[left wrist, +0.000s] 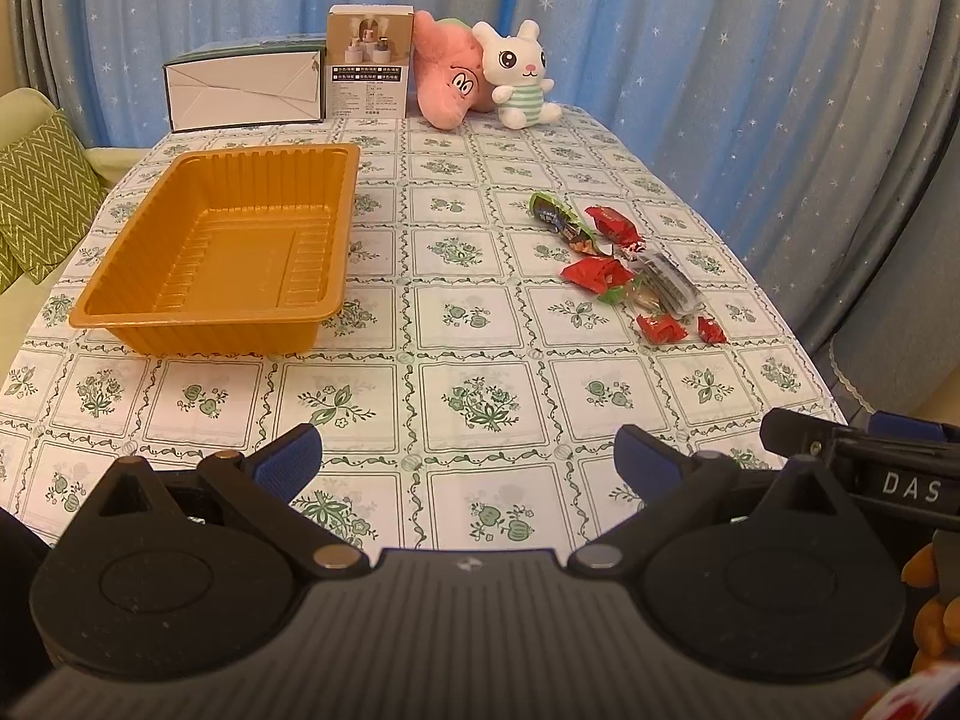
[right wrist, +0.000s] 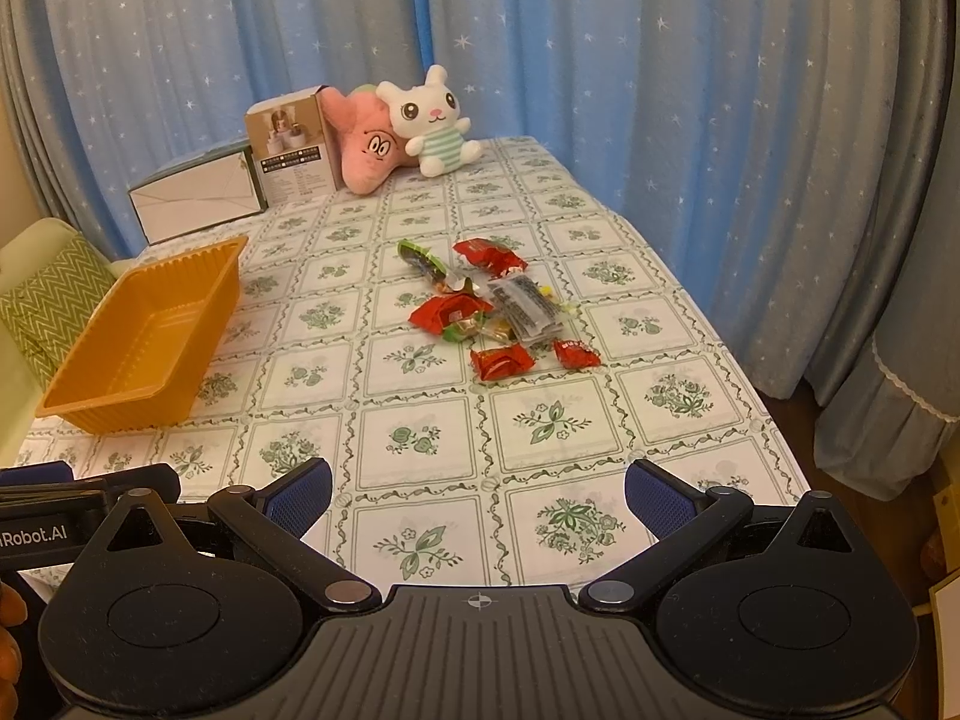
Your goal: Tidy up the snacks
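An empty orange plastic tray (left wrist: 120, 319) stands on the left of the table; it also shows in the right wrist view (right wrist: 57, 405). A pile of wrapped snacks (left wrist: 624, 267) lies to the right of it, with red, green and clear wrappers; the right wrist view shows the pile (right wrist: 492, 306) mid-table. My left gripper (left wrist: 468, 459) is open and empty, low over the near table edge. My right gripper (right wrist: 477, 489) is open and empty, also near the front edge, well short of the snacks.
At the far end stand a white box (left wrist: 243, 90), a tan product box (left wrist: 369, 63), a pink plush (left wrist: 447, 78) and a white rabbit plush (left wrist: 519, 75). Blue star curtains hang behind. A green cushion (left wrist: 42, 192) sits left of the table.
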The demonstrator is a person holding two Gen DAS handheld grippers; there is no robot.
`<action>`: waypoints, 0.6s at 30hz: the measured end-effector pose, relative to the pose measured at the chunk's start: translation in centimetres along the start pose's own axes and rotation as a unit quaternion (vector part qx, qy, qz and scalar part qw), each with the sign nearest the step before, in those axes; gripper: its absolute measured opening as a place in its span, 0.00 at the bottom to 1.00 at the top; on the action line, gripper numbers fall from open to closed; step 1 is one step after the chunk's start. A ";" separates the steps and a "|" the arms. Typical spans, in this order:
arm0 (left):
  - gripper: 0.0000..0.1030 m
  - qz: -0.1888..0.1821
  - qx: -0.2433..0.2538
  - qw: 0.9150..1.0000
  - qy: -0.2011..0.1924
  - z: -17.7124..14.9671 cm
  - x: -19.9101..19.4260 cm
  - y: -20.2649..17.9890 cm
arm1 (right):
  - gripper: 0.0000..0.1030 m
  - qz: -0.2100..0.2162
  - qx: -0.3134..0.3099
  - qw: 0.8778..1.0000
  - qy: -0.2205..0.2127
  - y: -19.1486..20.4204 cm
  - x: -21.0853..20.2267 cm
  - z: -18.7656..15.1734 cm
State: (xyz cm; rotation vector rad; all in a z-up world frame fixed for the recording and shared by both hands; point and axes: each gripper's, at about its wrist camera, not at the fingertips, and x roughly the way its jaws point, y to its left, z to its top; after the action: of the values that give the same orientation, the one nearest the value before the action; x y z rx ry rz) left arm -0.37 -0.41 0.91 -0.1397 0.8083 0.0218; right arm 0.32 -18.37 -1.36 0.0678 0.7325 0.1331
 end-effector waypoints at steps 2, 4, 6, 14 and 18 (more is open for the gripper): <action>1.00 0.000 0.000 1.000 -0.001 -0.1 0.0 0.0 | 1.00 0.000 0.000 1.000 -0.001 0.0 0.0 0.0; 1.00 -0.001 -0.001 1.000 -0.001 0.0 0.0 0.0 | 1.00 -0.001 0.001 1.000 -0.001 0.0 0.0 0.0; 1.00 -0.001 -0.001 1.000 0.000 -0.1 0.0 -0.1 | 1.00 -0.002 0.001 1.000 -0.001 -0.1 0.0 0.0; 1.00 -0.003 0.000 1.000 -0.002 0.1 0.0 -0.3 | 1.00 -0.002 0.005 1.000 -0.001 -0.2 0.1 -0.1; 1.00 -0.012 -0.001 1.000 -0.004 0.4 0.2 -0.4 | 1.00 -0.005 0.009 1.000 -0.003 -0.4 0.2 0.0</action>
State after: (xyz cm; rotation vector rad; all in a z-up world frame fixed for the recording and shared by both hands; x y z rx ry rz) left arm 0.10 -0.76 1.06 -0.1522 0.7990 0.0003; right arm 0.46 -18.72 -1.53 0.0811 0.7275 0.1178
